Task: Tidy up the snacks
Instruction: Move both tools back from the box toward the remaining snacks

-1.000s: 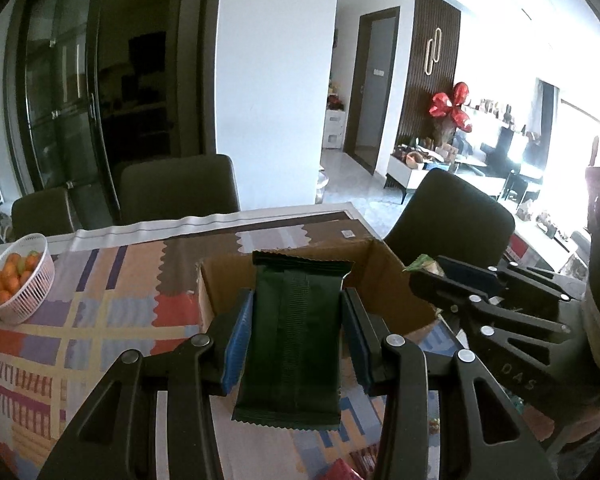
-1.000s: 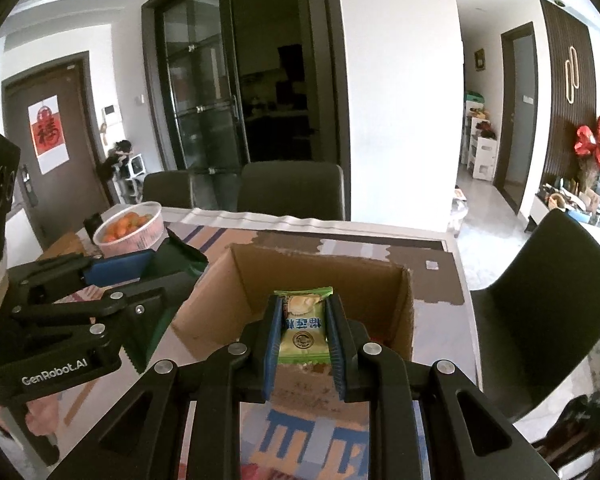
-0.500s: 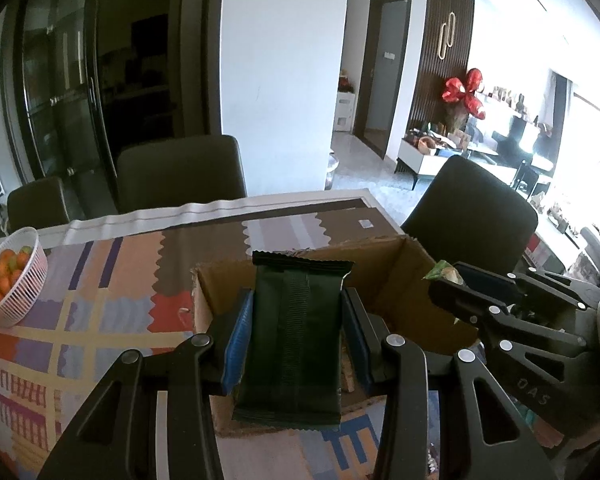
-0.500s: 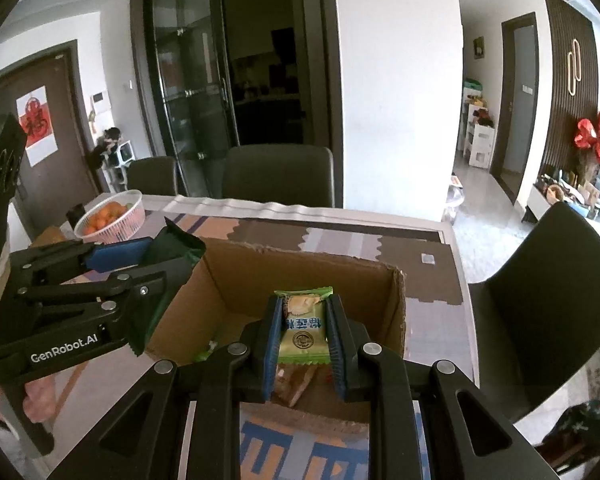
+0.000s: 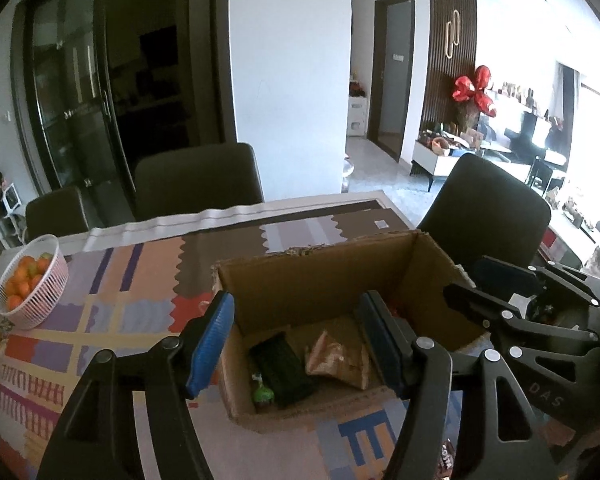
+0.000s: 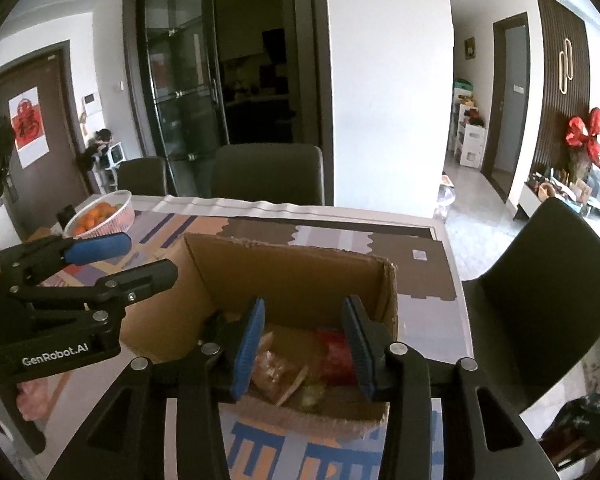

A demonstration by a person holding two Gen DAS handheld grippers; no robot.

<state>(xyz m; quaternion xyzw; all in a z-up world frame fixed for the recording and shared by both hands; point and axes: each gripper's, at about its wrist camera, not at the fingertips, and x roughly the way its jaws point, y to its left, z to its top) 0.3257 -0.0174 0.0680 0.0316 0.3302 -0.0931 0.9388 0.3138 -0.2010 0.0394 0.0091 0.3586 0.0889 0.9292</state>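
Note:
An open cardboard box [image 5: 316,276] stands on the patterned tablecloth; it also shows in the right wrist view [image 6: 292,264]. My left gripper [image 5: 300,340] is open and empty above the box's near left side. The dark green packet [image 5: 282,368] lies on the box floor beside a tan packet [image 5: 334,360] and a small green one [image 5: 263,392]. My right gripper [image 6: 305,346] is open and empty above the box's near right side. Below it lie an orange packet [image 6: 276,368], a red packet [image 6: 334,356] and a small pale snack [image 6: 312,394].
A white basket of oranges [image 5: 30,280] stands at the table's left; it also shows in the right wrist view [image 6: 100,214]. Dark chairs stand behind the table [image 5: 196,184] and to the right [image 5: 488,208]. Loose snacks lie near the table's front edge [image 5: 446,454].
Both grippers moved over the box and opened. The dark green packet dropped from the left gripper and the small green snack from the right gripper into the box.

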